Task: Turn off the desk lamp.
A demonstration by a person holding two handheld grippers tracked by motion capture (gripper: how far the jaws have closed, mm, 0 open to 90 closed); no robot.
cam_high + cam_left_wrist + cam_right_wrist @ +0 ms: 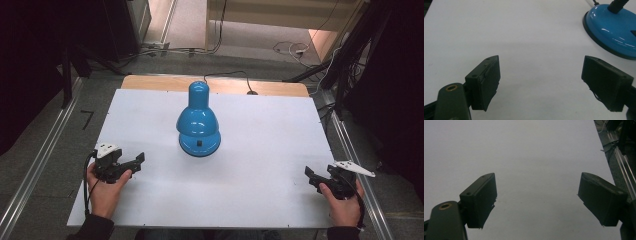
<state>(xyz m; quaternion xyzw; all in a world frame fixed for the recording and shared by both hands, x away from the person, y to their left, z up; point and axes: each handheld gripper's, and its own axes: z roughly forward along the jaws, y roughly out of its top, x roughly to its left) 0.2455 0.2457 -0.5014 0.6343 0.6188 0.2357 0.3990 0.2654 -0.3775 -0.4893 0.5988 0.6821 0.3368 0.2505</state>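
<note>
A blue desk lamp [198, 120] stands near the middle of the white table [260, 150], its shade bent down over its round base [614, 30]; a black cord runs off the far edge. My left gripper [131, 165] rests at the table's left front, open, jaws wide apart with nothing between them [540, 85]. The lamp's base lies ahead and to the right of it, some way off. At the right front edge, my right gripper [314, 177] is open too, holding nothing [536, 202], with bare tabletop in front of it.
A wooden strip [150, 82] shows beyond the white top's far edge. Metal rails [45, 150] run along both sides of the table, seen also as a rail [624, 172] in the right gripper view. Cables [290, 47] lie on the floor behind.
</note>
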